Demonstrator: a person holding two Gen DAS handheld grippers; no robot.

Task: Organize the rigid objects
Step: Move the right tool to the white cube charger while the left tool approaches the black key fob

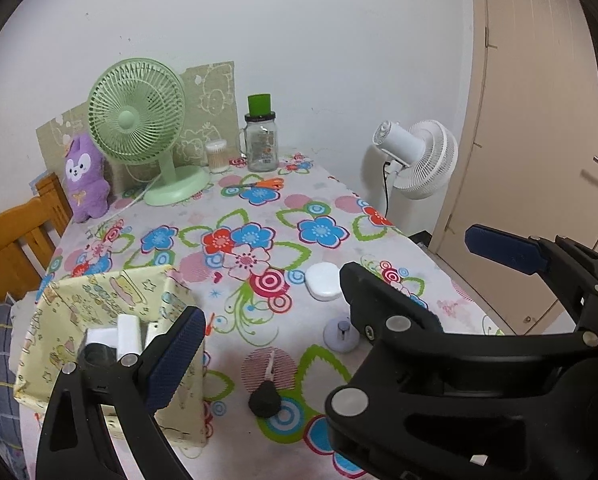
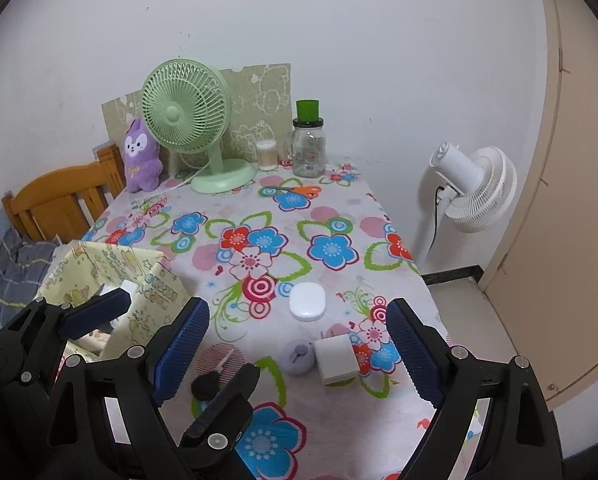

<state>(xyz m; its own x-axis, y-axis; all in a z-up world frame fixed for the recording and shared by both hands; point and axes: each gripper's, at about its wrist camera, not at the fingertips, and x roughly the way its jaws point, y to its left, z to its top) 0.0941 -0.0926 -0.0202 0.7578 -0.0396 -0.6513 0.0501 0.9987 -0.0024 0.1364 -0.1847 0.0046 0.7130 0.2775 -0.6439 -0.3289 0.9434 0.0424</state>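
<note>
My right jaws (image 2: 299, 356) are wide with nothing in them, above a white block (image 2: 336, 360) on the table (image 2: 339, 420). My left jaws (image 2: 171, 332) are wide too, near the yellow box (image 1: 99, 312).

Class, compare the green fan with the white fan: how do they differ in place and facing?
The green fan stands on the table, while the white fan stands beside it on the floor. The green fan's grille faces the camera; the white fan shows its back. Both have round grilles.
</note>
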